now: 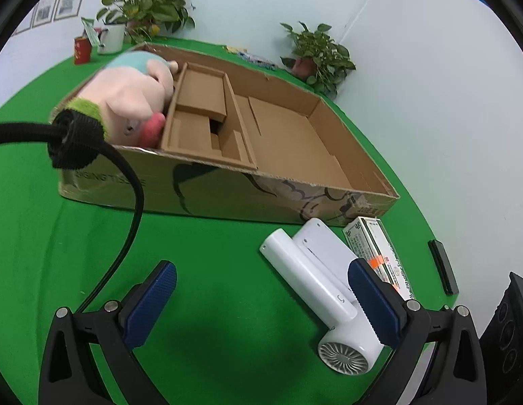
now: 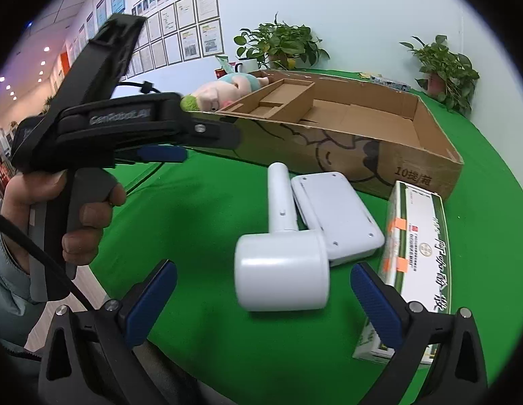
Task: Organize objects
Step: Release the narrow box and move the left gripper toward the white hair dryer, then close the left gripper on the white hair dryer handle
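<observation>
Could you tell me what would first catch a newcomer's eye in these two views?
Probably the white hair dryer lying on the green table in front of the long cardboard box, with a white flat device and a green-and-white carton beside it. Next, the pink plush pig lying in the box's left end. Both the left gripper and right gripper hover open.

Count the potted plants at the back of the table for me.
2: one potted plant behind the cardboard box's plush-toy end, another near the far right corner. More may be hidden outside both views.
</observation>
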Demonstrator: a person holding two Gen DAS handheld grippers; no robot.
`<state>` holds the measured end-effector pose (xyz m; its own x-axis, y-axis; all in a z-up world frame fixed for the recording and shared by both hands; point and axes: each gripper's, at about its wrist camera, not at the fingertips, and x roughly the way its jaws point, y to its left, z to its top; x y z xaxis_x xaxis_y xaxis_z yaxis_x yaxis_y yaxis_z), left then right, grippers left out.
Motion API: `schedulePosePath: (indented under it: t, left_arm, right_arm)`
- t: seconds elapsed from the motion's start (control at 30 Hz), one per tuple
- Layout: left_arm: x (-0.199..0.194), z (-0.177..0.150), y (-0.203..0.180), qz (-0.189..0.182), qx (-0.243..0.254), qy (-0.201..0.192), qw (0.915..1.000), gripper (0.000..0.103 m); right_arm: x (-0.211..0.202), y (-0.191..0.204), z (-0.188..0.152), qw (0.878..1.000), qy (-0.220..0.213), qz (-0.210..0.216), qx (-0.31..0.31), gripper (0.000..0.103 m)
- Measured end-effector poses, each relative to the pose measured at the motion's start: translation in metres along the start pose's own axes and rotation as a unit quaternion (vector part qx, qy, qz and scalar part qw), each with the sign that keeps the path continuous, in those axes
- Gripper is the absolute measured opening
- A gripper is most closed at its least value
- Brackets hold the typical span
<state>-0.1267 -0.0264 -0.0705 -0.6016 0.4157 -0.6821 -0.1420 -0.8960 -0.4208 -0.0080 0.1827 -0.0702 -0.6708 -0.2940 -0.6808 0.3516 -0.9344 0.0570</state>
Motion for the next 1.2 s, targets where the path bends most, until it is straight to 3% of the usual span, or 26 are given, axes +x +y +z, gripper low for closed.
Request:
schedulePosePath:
  t: [0.2, 0.33, 0.5, 0.6, 0.67, 0.83, 0.9, 0.97, 1.0, 1.13, 1.2]
  left_arm:
    - [0.015, -0.003, -0.003, -0.030, -0.008, 0.026, 0.9992, 0.101]
    - [0.023, -0.004, -0.010, -0.050, -0.008, 0.045, 0.9977, 0.101]
    - [0.034, -0.004, -0.011, -0.084, -0.016, 0.074, 0.9936, 0.097]
    - [0.046, 0.001, -0.011, -0.115, -0.038, 0.106, 0.9870, 0.091]
    - [0.053, 0.005, -0.014, -0.114, -0.038, 0.114, 0.9862, 0.089]
    - [0.071, 0.001, -0.022, -0.108, -0.043, 0.143, 0.9828, 0.065]
    - [0.074, -0.002, -0.023, -0.096, -0.042, 0.143, 0.9842, 0.057]
    - [0.073, -0.005, -0.022, -0.087, -0.044, 0.136, 0.9859, 0.047]
    - [0.073, -0.005, -0.021, -0.083, -0.044, 0.134, 0.9865, 0.043]
    - [0.073, -0.005, -0.021, -0.075, -0.043, 0.131, 0.9876, 0.038]
    - [0.072, -0.006, -0.020, -0.075, -0.042, 0.133, 0.9874, 0.038]
  right_arm:
    - [0.003, 0.004, -0.002, 1.000, 0.005, 0.002, 0.002, 0.102]
    - [0.000, 0.014, -0.004, 0.999, 0.009, 0.030, -0.001, 0.102]
    - [-0.005, 0.019, -0.005, 0.999, -0.011, 0.045, 0.012, 0.102]
    - [0.002, 0.012, -0.004, 0.999, -0.004, 0.028, 0.043, 0.102]
    - [0.007, 0.010, -0.003, 0.998, 0.006, 0.021, 0.055, 0.102]
    - [0.013, 0.012, -0.001, 0.998, 0.008, -0.005, 0.061, 0.101]
    - [0.016, 0.012, 0.000, 0.998, 0.011, -0.009, 0.063, 0.094]
    - [0.018, 0.013, -0.001, 0.998, 0.020, -0.012, 0.063, 0.074]
    - [0.019, 0.013, -0.002, 0.998, 0.023, -0.010, 0.063, 0.070]
    - [0.017, 0.015, -0.004, 0.997, 0.029, -0.016, 0.068, 0.059]
    - [0.017, 0.016, -0.004, 0.997, 0.032, -0.019, 0.069, 0.059]
